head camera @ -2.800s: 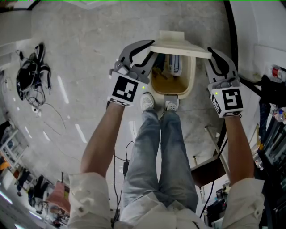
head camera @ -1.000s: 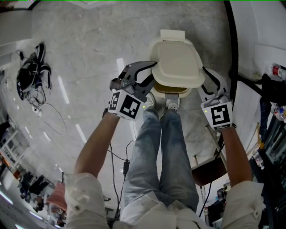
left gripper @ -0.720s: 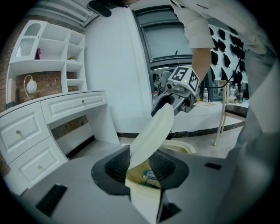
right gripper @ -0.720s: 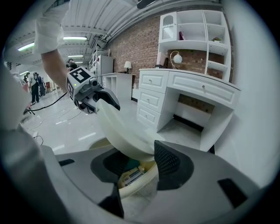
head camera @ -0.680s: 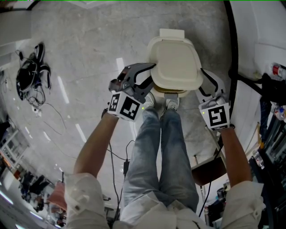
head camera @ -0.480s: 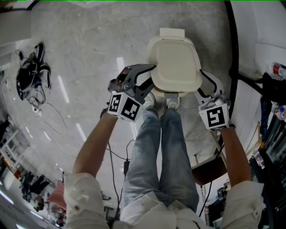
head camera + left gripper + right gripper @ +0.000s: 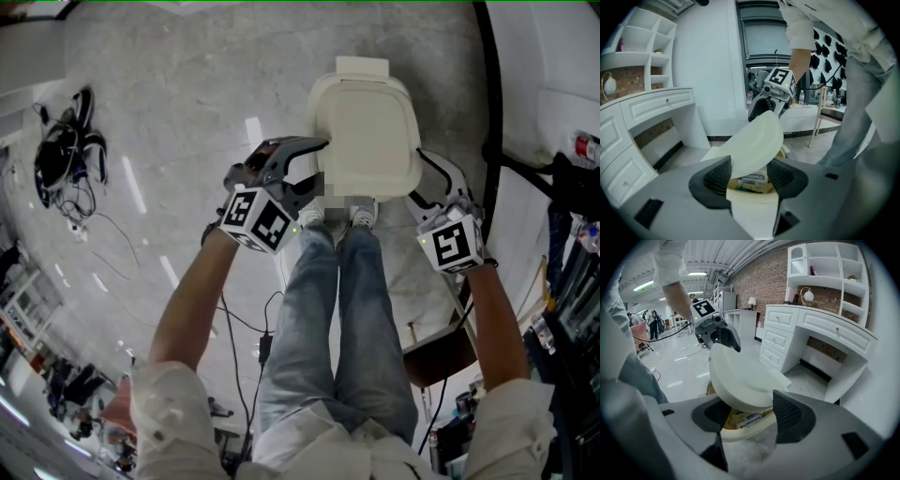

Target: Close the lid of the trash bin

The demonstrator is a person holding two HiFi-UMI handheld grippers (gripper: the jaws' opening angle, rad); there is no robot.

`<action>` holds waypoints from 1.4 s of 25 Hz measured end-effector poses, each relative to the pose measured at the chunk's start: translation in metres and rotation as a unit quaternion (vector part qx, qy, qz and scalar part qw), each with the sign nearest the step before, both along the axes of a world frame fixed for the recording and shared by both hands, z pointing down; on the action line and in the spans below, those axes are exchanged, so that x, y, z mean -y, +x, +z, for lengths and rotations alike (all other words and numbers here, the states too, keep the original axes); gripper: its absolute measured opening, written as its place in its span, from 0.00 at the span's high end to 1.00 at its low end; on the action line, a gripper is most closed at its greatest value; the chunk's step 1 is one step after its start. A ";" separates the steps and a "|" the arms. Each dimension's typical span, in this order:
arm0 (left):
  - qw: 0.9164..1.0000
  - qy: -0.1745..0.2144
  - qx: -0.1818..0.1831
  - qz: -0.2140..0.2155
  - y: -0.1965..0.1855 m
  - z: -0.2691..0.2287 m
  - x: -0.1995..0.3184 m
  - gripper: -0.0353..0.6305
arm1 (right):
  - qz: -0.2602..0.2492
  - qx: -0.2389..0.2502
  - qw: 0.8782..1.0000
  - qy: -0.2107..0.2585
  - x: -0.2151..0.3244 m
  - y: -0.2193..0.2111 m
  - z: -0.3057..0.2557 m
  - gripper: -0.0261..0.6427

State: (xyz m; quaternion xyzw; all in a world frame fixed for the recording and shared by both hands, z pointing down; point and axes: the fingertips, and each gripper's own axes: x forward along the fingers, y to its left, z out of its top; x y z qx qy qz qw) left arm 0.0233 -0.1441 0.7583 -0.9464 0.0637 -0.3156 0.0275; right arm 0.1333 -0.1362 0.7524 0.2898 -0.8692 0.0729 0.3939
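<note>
**Lid almost down, both tools letting go**

The cream lid [image 7: 367, 131] hangs tilted low over the trash bin [image 7: 752, 213]. One side of its rim sits between the jaws of the left tool [image 7: 749, 174] and the other side between the jaws of the right tool [image 7: 747, 416]. I'd guess there is a tool on each side so the lid comes down evenly rather than dropping. Both pairs of jaws have just been opening and now stand about half wide. Their pads look clear of the rim, so I'd say the lid is being released to settle by itself. Just beyond each tool's jaws a gap shows under the lid, with rubbish [image 7: 752, 179] visible inside, so the lid isn't quite shut. The bin stands on the floor [image 7: 187, 112] below both tools.
</note>
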 end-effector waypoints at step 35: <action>0.989 -0.135 0.034 0.054 -0.001 0.047 -0.039 0.45 | 0.036 0.067 0.982 -0.175 -0.031 -0.013 0.052 0.36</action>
